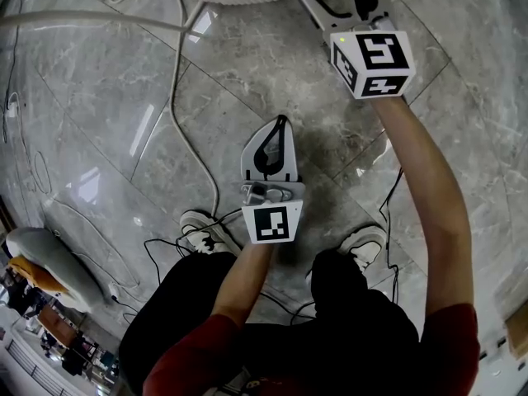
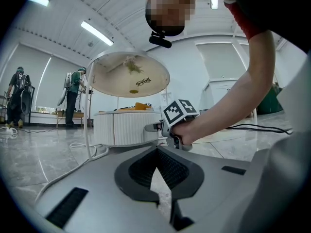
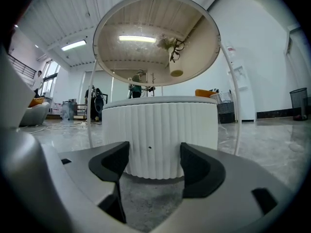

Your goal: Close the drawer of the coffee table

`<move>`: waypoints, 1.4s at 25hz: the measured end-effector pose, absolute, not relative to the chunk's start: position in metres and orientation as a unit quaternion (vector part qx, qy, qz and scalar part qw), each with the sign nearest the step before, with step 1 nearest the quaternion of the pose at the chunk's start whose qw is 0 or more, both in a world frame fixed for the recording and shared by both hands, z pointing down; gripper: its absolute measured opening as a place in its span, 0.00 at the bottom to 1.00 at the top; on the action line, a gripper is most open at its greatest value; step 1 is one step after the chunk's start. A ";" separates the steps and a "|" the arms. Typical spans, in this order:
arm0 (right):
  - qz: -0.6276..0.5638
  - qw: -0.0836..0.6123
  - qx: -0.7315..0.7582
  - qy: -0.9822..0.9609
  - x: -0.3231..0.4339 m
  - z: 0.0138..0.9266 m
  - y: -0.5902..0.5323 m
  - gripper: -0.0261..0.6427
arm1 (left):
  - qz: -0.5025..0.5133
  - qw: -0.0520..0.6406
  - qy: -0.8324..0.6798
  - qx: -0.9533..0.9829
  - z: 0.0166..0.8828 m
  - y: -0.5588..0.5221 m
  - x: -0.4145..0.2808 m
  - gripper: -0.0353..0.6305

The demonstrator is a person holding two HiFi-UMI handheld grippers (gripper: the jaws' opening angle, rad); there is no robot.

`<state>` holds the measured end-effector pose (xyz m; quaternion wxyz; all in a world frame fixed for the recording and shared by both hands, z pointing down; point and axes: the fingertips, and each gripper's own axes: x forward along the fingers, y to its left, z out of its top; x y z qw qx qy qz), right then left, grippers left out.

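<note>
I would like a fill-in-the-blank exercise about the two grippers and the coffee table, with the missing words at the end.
1. The jaws of the right gripper are ____.
2. The jaws of the left gripper are ____.
3. The ribbed wall of the coffee table is ____ in colour.
Missing words: open; shut; white.

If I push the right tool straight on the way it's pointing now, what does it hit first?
The coffee table's white ribbed drum. The right tool points squarely at it, jaws apart with nothing between them. The gap to it looks short, though depth is hard to judge here.
</note>
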<state>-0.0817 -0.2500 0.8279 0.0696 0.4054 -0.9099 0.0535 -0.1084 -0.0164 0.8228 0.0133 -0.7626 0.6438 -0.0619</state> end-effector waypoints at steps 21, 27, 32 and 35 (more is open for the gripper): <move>0.064 0.073 0.401 -0.911 -0.060 0.840 -0.211 0.53 | -0.074 0.003 0.653 -0.754 0.831 -0.012 -0.110 0.07; 0.058 0.060 0.411 -0.908 -0.037 0.835 -0.176 0.53 | -0.079 0.000 0.650 -0.756 0.832 -0.015 -0.108 0.07; 0.060 0.059 0.421 -0.903 -0.013 0.836 -0.142 0.53 | -0.082 0.003 0.647 -0.759 0.833 -0.018 -0.105 0.07; 0.067 0.062 0.432 -0.897 0.000 0.833 -0.127 0.53 | -0.085 0.004 0.645 -0.759 0.834 -0.020 -0.105 0.07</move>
